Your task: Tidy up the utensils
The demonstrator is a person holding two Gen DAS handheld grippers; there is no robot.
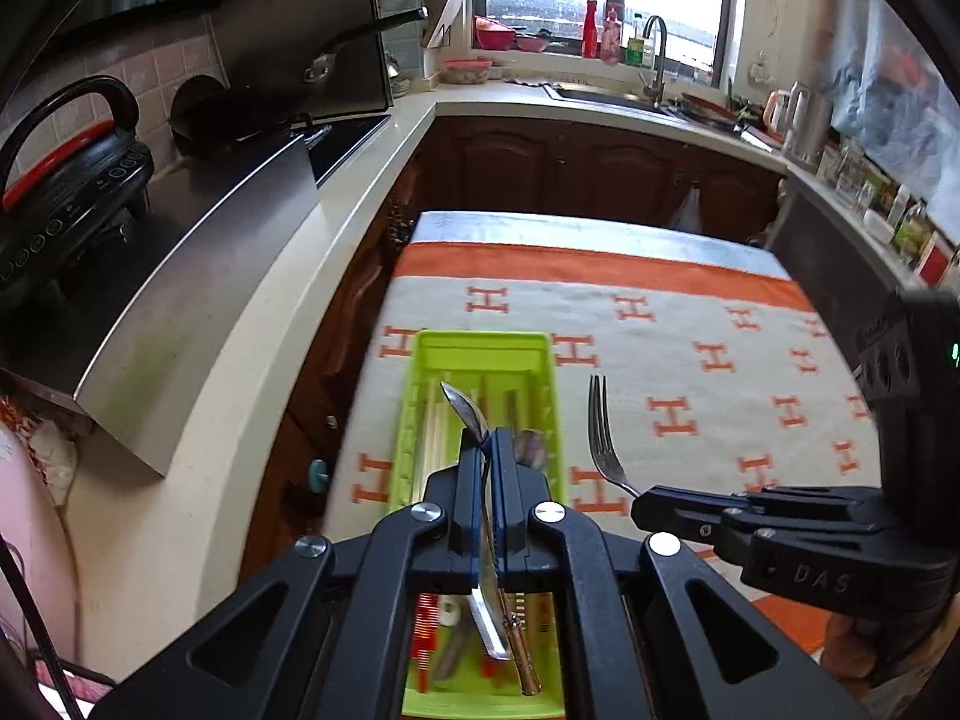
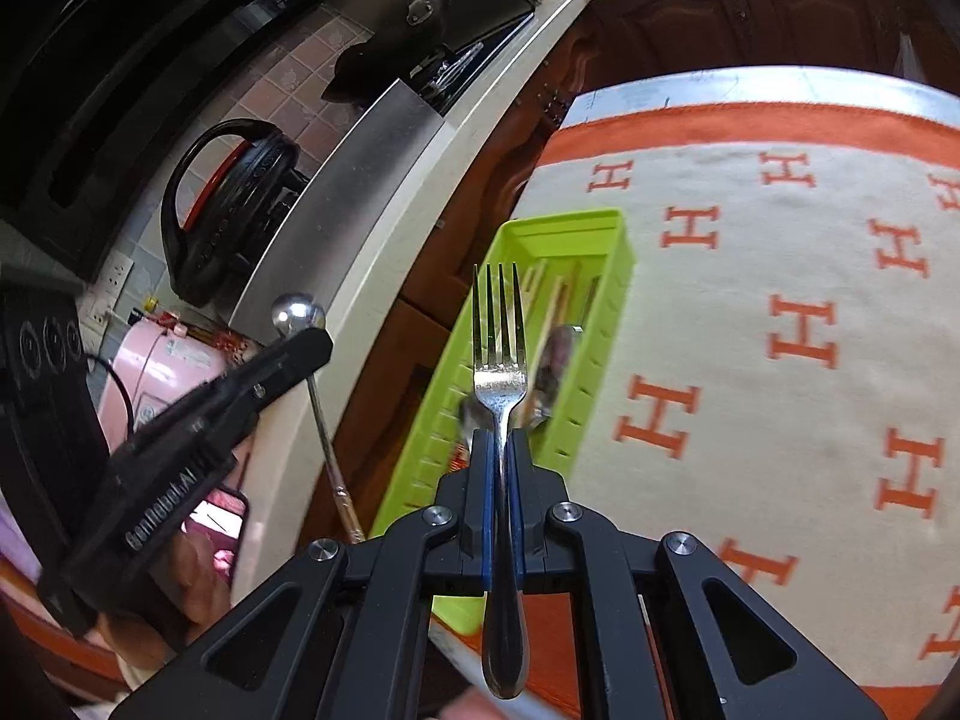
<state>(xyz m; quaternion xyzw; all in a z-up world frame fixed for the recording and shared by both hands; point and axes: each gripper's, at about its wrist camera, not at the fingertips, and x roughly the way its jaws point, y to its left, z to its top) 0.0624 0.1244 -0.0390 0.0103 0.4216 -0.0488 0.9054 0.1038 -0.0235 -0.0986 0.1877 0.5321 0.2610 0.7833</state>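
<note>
Holding one utensil in each hand above the tabletop (image 1: 690, 324), which is covered by a cream cloth (image 2: 750, 312) with orange H marks and an orange border.

Left tongs (image 1: 491, 450): clamped shut on a metal spoon (image 1: 465, 411). Bowl sticks out past the fingertips, tilted up and to the left. The handle runs back between the jaws; its bamboo-look end shows below them. From the right wrist view we see the same spoon side-on: round bowl above the tips, handle hanging down beside the white countertop edge (image 2: 384, 276).

Right tongs (image 2: 499, 444): clamped shut on a metal fork (image 2: 500, 360), gripped at the neck. Tines point straight ahead, and the dark handle end runs back between the jaws toward the camera. From the left wrist view the fork is held clear of the cloth, tines up, well right of the tray.

Lime-green utensil tray (image 1: 480, 354): sits on the cloth near its left edge, long side running away from us. We see slotted side walls and lengthwise dividers. Pale chopsticks (image 1: 433, 420) lie in a left compartment. Something metallic with a dark patterned surface (image 2: 555, 360) lies in a right compartment; it is too blurred to name. The near end of the tray holds more items, also blurred.

Both utensils are above the tray area and not touching it.

A person's hand (image 2: 198, 570) is partly visible gripping the left tool.
</note>
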